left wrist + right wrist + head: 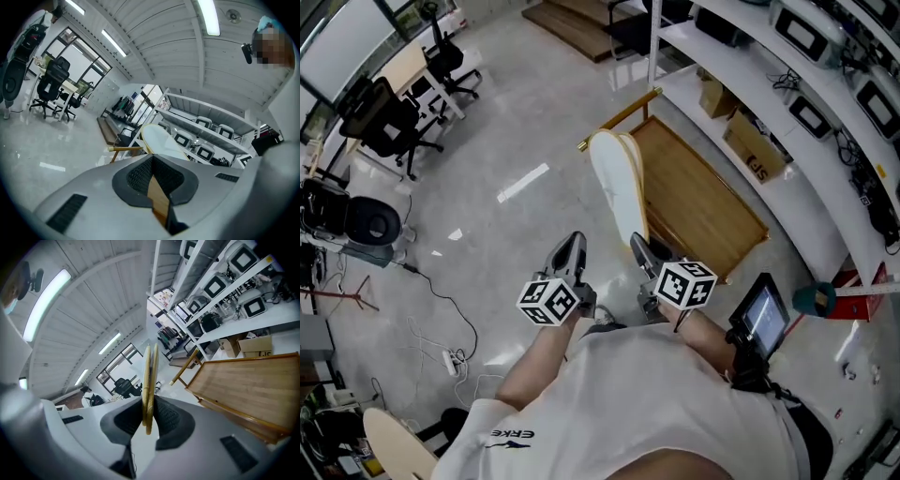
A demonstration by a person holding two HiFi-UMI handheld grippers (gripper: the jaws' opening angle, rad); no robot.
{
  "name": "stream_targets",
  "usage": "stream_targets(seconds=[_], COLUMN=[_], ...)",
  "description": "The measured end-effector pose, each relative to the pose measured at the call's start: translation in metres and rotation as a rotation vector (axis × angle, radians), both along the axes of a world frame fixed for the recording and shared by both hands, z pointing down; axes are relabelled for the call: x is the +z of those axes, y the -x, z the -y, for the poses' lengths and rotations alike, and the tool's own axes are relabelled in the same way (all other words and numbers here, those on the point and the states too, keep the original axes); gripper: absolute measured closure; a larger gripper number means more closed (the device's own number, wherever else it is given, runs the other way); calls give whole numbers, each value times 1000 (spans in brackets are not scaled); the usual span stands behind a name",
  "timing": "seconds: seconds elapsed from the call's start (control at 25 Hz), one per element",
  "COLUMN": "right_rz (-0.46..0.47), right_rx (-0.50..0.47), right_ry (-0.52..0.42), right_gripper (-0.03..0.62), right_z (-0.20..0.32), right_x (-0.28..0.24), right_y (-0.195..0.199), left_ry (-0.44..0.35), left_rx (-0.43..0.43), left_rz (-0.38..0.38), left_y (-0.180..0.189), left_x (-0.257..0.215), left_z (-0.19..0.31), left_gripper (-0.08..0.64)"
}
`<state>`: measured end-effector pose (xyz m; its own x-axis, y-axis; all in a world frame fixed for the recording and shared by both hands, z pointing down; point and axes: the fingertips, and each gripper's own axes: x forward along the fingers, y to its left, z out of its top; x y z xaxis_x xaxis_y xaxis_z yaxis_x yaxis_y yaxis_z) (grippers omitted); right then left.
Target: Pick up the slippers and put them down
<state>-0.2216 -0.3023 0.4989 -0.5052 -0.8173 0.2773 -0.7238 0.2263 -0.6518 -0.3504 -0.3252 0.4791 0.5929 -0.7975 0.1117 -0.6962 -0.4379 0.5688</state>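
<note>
A pair of flat white slippers (614, 183) with yellow edges is held sole to sole, on edge, above the floor. My right gripper (639, 247) is shut on their near end; in the right gripper view the two thin soles (149, 380) stand upright between the dark pads. In the left gripper view the slippers (161, 138) show as a white oval just beyond the jaws. Just left of the slippers is my left gripper (572, 249), its jaws together with nothing between them.
A low wooden bench (703, 197) with a brass-coloured rail stands right of the slippers. White shelving (787, 112) with boxes and screened devices runs along the right. Black office chairs (394, 127) and desks stand far left. A cable and power strip (450, 359) lie on the grey floor.
</note>
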Motion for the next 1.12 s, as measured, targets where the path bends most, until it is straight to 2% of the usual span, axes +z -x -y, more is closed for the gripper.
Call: stream_targets(seconds=[0.24,0.48,0.72,1.12], right_rz=[-7,-24,-27,10], right_rx=[126,229,315,413], right_ry=[-4,24,39,55], right_gripper=[529,529,529,529], right_z=[8,5,21,72], right_x=[5,13,20,33], right_y=[14,2,-34,-97], left_ry=[6,26,23,38], left_rx=[126,224,296,390], left_rz=[1,-10,-16,28], left_y=[13,3,-34,-107], left_x=[11,19,18,27], left_z=[23,38,65,129], left_gripper=[557,557,557,557])
